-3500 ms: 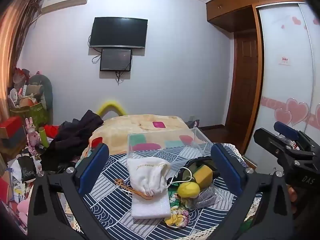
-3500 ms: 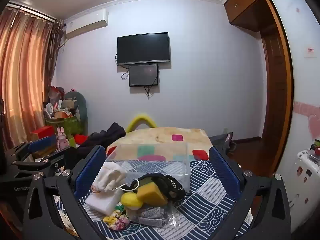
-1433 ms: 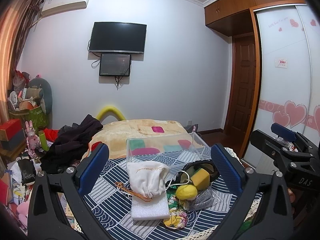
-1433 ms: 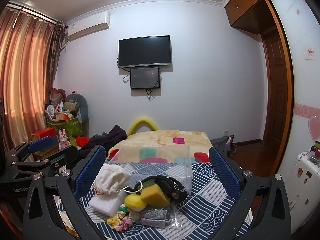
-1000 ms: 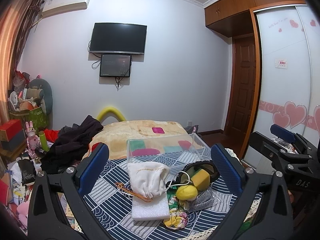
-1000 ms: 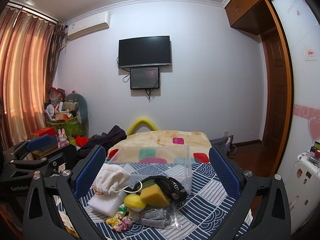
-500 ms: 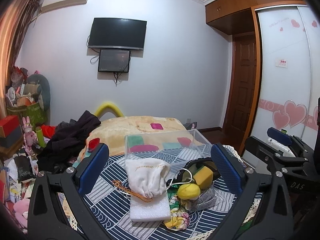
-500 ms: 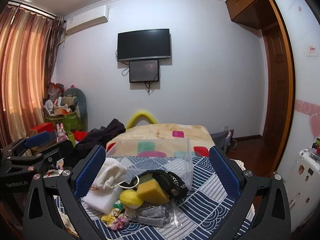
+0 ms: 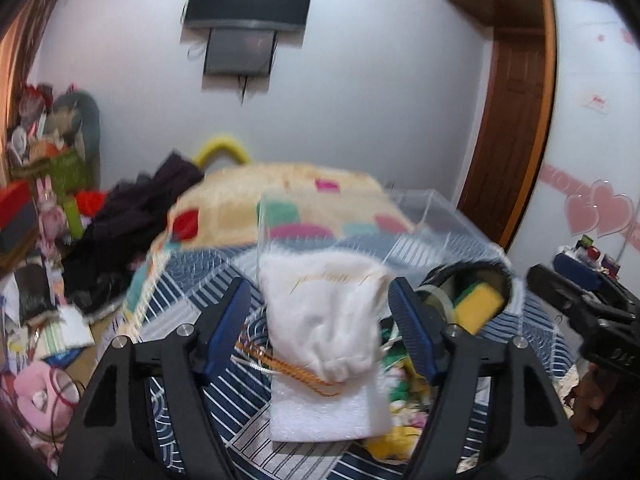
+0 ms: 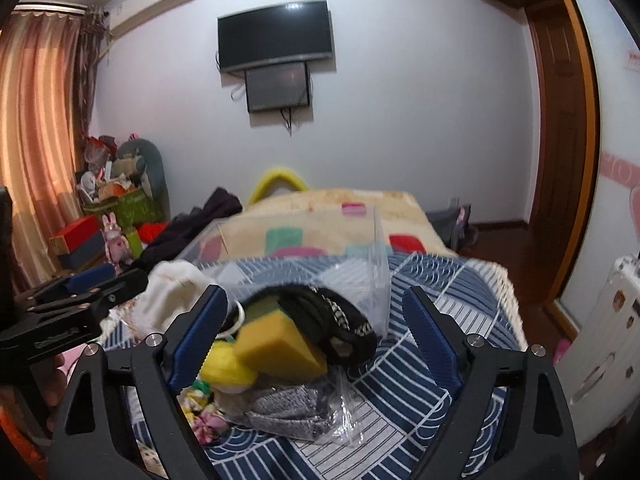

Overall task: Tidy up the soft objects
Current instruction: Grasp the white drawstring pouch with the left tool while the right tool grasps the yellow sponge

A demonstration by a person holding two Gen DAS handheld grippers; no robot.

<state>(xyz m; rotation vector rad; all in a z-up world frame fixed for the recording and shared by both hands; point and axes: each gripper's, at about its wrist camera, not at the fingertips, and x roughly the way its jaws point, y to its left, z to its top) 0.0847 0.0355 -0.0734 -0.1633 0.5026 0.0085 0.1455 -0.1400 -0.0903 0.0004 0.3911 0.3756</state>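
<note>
A white drawstring pouch (image 9: 326,316) lies on a white foam block (image 9: 328,416) on the blue patterned tablecloth (image 9: 192,300). My left gripper (image 9: 320,322) is open, its blue pads on either side of the pouch. My right gripper (image 10: 316,328) is open around a yellow sponge (image 10: 280,346), next to a black headband (image 10: 332,316) and a yellow ball (image 10: 224,364). A grey cloth in a plastic bag (image 10: 292,408) lies in front. A clear plastic box (image 10: 304,252) stands behind the pile.
A floral scrunchie (image 10: 204,420) lies at the front left of the pile. A bed with a patchwork blanket (image 10: 340,216) lies beyond the table. Clutter and boxes (image 9: 36,208) stand at the left. A white suitcase (image 10: 600,340) stands at the right.
Both grippers have moved forward and down toward the pile. Both have narrowed their opening; the left now straddles the pouch, the right the sponge.
</note>
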